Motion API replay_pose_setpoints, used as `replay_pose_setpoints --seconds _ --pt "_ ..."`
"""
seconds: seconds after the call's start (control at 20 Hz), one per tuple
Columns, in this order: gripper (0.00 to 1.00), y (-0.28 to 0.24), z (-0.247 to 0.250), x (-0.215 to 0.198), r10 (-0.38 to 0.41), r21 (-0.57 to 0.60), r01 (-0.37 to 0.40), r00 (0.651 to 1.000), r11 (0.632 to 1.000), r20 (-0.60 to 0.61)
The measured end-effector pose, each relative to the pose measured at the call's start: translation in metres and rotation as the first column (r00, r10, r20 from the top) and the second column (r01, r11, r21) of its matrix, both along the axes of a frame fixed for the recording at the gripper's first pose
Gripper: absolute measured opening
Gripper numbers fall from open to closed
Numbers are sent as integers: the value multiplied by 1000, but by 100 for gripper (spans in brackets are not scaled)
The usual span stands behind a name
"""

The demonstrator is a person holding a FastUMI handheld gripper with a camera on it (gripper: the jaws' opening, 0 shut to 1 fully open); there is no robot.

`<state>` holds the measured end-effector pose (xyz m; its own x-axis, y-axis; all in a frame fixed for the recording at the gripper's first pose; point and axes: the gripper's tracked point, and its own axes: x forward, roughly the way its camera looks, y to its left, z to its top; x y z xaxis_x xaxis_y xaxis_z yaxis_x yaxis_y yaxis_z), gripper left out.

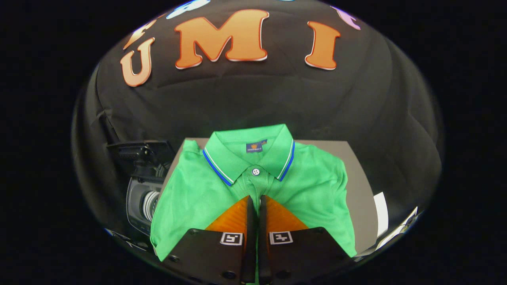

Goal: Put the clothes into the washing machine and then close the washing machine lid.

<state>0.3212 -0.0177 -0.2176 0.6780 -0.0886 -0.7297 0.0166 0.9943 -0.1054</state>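
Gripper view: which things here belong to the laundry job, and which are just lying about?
For the job:
green polo shirt, folded on the grey table
gripper, jaws nearly together over the shirt's placket

Lying about:
dark camera-like device beside the shirt
white sheets at the table's far side

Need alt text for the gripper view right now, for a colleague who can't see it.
The gripper, fingers nearly together, sits over the placket of a folded green polo shirt on a grey surface. A black camera stands beside the shirt.
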Motion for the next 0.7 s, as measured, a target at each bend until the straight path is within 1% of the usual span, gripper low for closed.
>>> replay_pose_setpoints --seconds 0.15,0.4,0.5,0.7 --pt "11 7 28 -1 0 54 -5 995 999 97" --pt "11 11 63 -2 14 87 -36 971 996 239" --pt "11 14 78 -10 14 107 -45 960 993 279" --pt "11 25 111 -30 38 157 -98 938 983 345"
